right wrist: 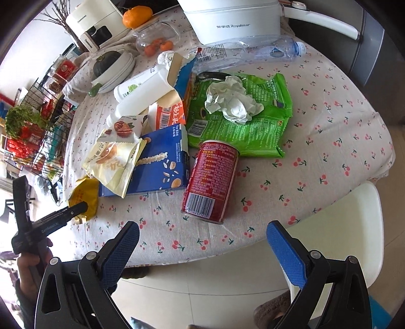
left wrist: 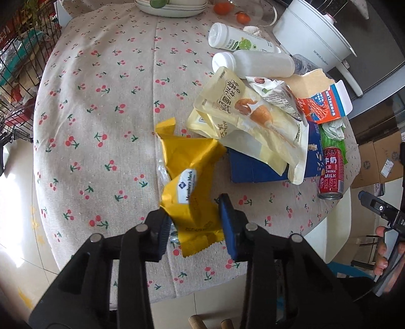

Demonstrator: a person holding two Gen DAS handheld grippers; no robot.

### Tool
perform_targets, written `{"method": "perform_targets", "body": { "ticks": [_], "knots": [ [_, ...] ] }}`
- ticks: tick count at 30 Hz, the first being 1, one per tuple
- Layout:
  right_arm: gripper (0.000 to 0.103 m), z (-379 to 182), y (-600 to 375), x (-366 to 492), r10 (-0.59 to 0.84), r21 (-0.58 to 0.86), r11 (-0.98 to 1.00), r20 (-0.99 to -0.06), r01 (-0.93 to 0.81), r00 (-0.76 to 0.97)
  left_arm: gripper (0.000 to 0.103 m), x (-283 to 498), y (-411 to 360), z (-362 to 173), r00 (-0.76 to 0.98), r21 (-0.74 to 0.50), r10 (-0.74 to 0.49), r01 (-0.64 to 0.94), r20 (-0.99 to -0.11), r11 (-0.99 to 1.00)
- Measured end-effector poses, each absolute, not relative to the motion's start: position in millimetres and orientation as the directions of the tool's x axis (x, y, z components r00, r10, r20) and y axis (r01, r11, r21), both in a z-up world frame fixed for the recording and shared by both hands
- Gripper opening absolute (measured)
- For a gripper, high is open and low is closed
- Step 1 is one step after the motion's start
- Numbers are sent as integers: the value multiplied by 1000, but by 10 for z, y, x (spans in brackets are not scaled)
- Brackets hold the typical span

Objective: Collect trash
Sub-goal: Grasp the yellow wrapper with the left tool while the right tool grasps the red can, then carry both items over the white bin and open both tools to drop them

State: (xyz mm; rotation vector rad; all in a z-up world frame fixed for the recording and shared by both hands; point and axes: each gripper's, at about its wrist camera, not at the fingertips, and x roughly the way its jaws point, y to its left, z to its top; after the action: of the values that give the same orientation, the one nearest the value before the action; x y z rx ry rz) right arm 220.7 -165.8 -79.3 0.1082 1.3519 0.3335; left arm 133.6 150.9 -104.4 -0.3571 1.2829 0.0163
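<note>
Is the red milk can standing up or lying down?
Lying down. The red can rests on its side on the tablecloth, its round end facing the camera.

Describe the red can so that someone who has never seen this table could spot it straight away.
On the round table with the cherry-print cloth, find the trash heap in front of the white Royalstar cooker. At the heap's near edge a red milk drink can lies on its side, its top touching the green snack bag, the blue box alongside. It is the heap's only metal can.
</note>
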Motion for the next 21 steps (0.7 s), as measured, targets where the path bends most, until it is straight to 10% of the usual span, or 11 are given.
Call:
{"method": "perform_targets", "body": {
  "ticks": [7, 14, 21],
  "knots": [
    [92, -1109, -1522, 2410, 281, 270, 958, -952, -103, 120, 12, 1255, 1502, -882, 365, -257, -185, -160, -912, 953],
    [57, -1369, -1537, 2503, 225, 221, 974, -971, -54, 81, 9, 1079, 1613, -729, 434, -274, -182, -160, -882, 948],
    [55, -1188, -1637, 2411, 276, 269, 961, -953, -67, 125, 8, 945, 1677, -452, 531, -327, -199, -157, -824, 932]
  ]
}}
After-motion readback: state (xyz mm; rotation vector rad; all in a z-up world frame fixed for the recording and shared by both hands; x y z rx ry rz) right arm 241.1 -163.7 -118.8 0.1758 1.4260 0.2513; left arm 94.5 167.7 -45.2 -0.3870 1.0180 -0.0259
